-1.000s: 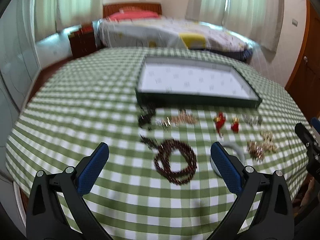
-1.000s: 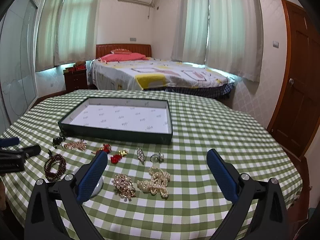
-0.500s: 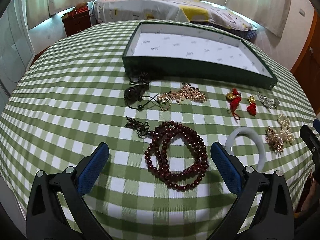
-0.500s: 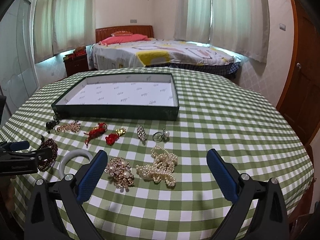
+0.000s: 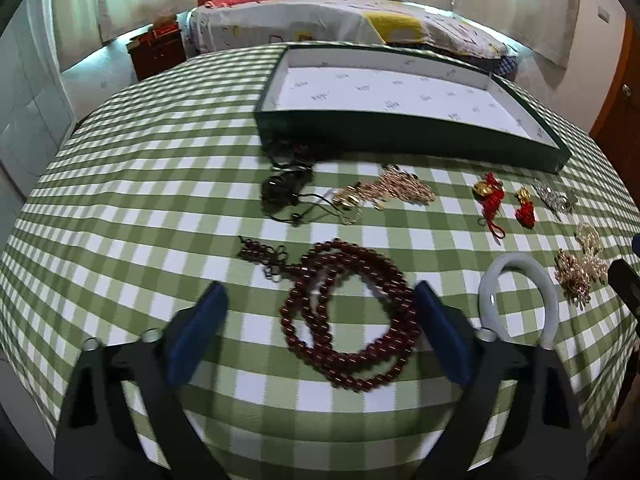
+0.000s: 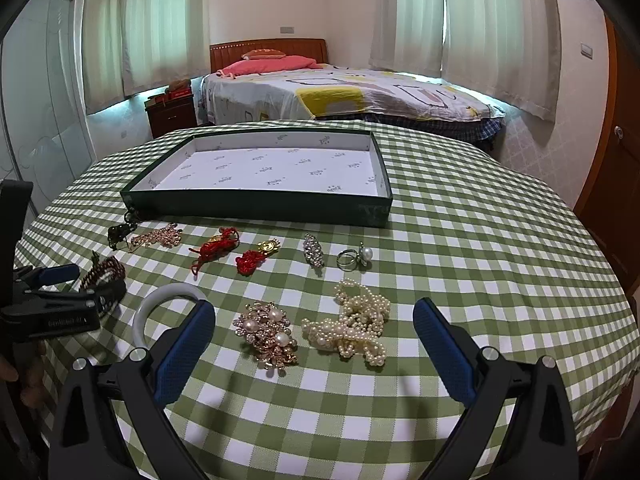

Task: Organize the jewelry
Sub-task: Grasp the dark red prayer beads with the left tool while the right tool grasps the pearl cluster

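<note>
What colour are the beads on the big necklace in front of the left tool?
Dark red-brown. The bead necklace shows best in the left wrist view.

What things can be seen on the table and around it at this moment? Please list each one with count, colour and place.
box: 1, dark green with white lining, far side of table
bead necklace: 1, dark red, between the left tool's fingers
bangle: 1, white, right of the beads
black cord piece: 1, in front of the box's left corner
gold chain: 1, right of the cord piece
red knot charms: 2, red and gold, in front of the box
crystal brooch: 1, silver
pearl ring: 1, silver
gold brooch: 1, with pearls
pearl strand: 1, cream, heaped
tablecloth: green and white check
bed: 1, behind the table
left tool: open
right tool: open
</note>
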`<state>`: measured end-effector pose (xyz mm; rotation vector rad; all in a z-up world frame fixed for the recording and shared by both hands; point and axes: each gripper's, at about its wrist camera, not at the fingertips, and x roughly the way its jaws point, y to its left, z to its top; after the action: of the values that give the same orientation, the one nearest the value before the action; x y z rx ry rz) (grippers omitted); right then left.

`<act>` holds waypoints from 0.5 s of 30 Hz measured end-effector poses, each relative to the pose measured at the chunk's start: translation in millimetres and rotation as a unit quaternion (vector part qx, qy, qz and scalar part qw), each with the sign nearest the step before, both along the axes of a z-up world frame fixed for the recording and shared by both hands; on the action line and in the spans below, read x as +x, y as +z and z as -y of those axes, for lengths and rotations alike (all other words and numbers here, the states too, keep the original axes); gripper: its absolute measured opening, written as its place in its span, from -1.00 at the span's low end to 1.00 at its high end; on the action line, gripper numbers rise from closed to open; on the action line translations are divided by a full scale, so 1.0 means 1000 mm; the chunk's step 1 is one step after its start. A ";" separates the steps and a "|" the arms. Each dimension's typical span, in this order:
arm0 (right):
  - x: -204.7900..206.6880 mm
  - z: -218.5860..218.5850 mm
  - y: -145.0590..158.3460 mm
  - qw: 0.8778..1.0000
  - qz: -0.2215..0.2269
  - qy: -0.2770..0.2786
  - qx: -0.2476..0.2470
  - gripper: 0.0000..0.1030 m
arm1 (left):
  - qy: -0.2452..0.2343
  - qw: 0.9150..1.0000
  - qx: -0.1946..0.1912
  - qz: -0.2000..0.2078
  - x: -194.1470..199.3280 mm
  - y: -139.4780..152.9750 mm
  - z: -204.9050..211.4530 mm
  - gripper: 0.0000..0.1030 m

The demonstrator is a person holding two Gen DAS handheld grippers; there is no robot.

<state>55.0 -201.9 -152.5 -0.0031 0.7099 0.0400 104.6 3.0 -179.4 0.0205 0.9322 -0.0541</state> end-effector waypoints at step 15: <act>0.022 0.029 -0.020 0.997 -0.045 -0.045 0.050 0.47 | 0.005 0.999 -0.025 0.025 -0.002 0.005 -0.019 -0.57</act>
<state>76.6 -231.1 -172.1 0.1281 0.7958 -0.0109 102.9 21.9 -174.8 -0.0282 0.8799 -0.0668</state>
